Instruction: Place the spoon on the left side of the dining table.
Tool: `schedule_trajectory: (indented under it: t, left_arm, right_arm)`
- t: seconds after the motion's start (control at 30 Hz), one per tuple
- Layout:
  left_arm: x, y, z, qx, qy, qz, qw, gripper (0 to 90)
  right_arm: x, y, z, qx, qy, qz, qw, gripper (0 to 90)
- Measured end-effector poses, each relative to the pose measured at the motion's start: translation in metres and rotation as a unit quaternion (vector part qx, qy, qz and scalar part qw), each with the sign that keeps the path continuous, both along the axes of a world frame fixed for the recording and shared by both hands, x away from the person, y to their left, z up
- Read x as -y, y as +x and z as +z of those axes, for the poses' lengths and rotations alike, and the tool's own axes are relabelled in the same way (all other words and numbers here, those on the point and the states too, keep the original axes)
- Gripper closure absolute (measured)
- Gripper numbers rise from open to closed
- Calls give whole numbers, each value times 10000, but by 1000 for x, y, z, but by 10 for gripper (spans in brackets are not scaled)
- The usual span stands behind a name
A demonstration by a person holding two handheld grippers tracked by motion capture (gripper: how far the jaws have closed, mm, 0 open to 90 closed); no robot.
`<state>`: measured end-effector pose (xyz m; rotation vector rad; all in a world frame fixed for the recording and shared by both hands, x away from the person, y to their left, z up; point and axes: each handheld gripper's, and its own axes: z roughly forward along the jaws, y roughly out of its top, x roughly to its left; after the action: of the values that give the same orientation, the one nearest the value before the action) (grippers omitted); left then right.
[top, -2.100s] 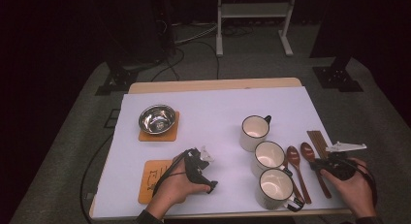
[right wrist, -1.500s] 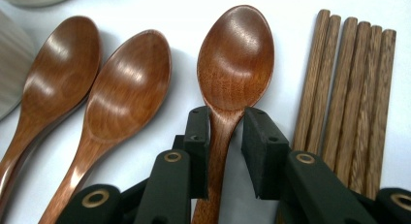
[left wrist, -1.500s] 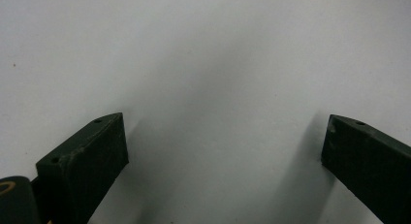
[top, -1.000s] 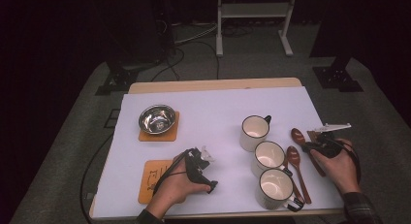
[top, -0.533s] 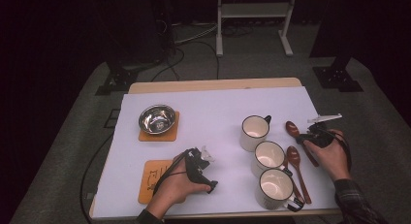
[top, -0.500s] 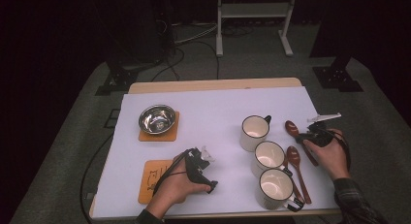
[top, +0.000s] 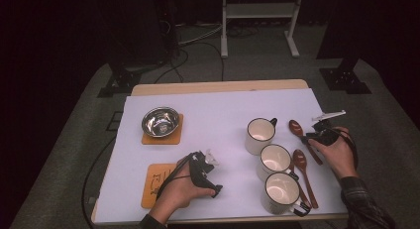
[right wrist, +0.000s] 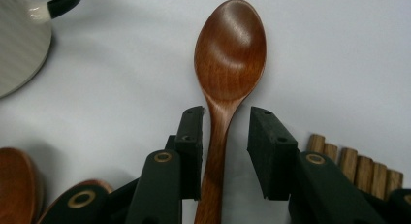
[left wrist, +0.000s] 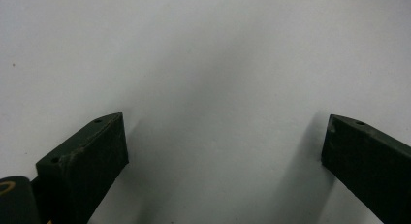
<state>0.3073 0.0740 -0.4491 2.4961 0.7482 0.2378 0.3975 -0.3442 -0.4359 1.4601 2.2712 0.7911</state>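
A brown wooden spoon (top: 296,127) (right wrist: 230,49) lies on the white table (top: 218,115), right of the far cup (top: 260,135). My right gripper (top: 310,137) (right wrist: 225,112) straddles its handle; its jaws have just been opening. The right pad stands off the handle with a gap, and the left pad is right beside it. My left gripper (top: 210,160) (left wrist: 220,146) rests on the table near the front middle, open, with bare white surface between its jaws.
Three white cups run in a diagonal row: the far one, a middle one (top: 274,159), a near one (top: 280,192). Another spoon (top: 300,158) lies right of them. A steel bowl (top: 160,122) sits on a wooden coaster (top: 148,139); a second coaster (top: 154,182) lies by my left hand. Wooden slats (right wrist: 349,161).
My right hand carried the spoon away from the person and toward the far cup, set it down, and its jaws widened. The left hand stayed still.
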Motion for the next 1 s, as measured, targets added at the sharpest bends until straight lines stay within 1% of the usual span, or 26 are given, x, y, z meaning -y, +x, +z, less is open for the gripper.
schedule_trajectory:
  t: [0.1, 0.23, 0.3, 0.37, 0.67, 0.8, 1.0]
  left_arm:
    - [0, 0, 0, -2, 19, -16, 10000, 13]
    - [0, 0, 0, -13, 32, -9, 10000, 13]
    - [0, 1, 0, -3, 41, -26, 10000, 13]
    - [0, 0, 0, -14, 28, -12, 10000, 13]
    - [0, 0, 0, -3, 20, -12, 10000, 13]
    - [0, 0, 0, 4, 1, 3, 10000, 13]
    - [0, 0, 0, 0, 15, -5, 10000, 13]
  right_arm:
    - [1, -5, 1, -122, -6, 12, 9999, 662]
    - [0, -6, -1, -266, -38, 20, 9996, 679]
    - [-1, -6, -2, -336, -101, 19, 9994, 686]
    - [-1, -5, -2, -354, -106, 8, 9993, 693]
    - [-7, -4, -1, -450, -279, 19, 9986, 746]
    - [-8, -3, -1, -468, -280, 6, 9985, 776]
    - [-10, -4, -1, -469, -279, -58, 9985, 794]
